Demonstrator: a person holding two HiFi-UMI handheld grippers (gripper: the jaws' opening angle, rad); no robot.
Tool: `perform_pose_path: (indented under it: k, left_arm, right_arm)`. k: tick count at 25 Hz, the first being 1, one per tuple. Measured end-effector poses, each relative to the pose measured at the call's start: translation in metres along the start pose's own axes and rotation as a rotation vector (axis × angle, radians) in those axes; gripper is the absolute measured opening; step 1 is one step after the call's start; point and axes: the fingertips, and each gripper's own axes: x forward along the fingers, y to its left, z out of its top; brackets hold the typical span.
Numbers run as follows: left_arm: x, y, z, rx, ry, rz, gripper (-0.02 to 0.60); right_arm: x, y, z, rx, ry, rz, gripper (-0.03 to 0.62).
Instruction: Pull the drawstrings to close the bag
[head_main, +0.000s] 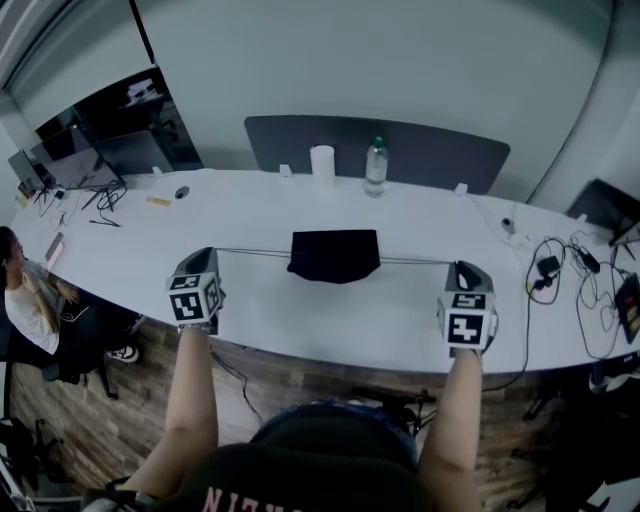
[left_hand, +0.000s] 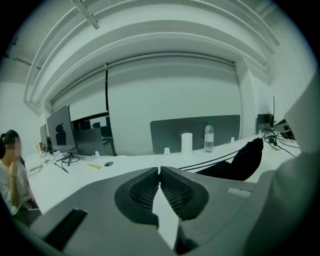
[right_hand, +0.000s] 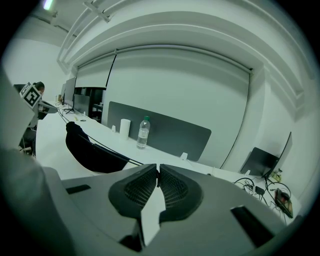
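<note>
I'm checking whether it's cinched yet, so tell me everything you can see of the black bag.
The black bag is soft dark cloth, lying on the white table, its near edge looking bunched where the strings enter. One drawstring runs taut to the left gripper, another to the right gripper; each gripper is shut on its drawstring. Nothing else touches it.

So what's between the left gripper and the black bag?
Only the drawstring, stretched tight from left gripper to bag over the table; the head view shows it.
</note>
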Motion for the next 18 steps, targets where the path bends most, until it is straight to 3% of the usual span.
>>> perform_pose_path:
  k: [18]
  left_arm:
    - [0.0045,0.0054,-0.0086,-0.013,0.018,0.014,0.012]
  right_arm:
    - [-0.0048,-0.0081,-0.0056,0.024,0.002,-0.012,0.011]
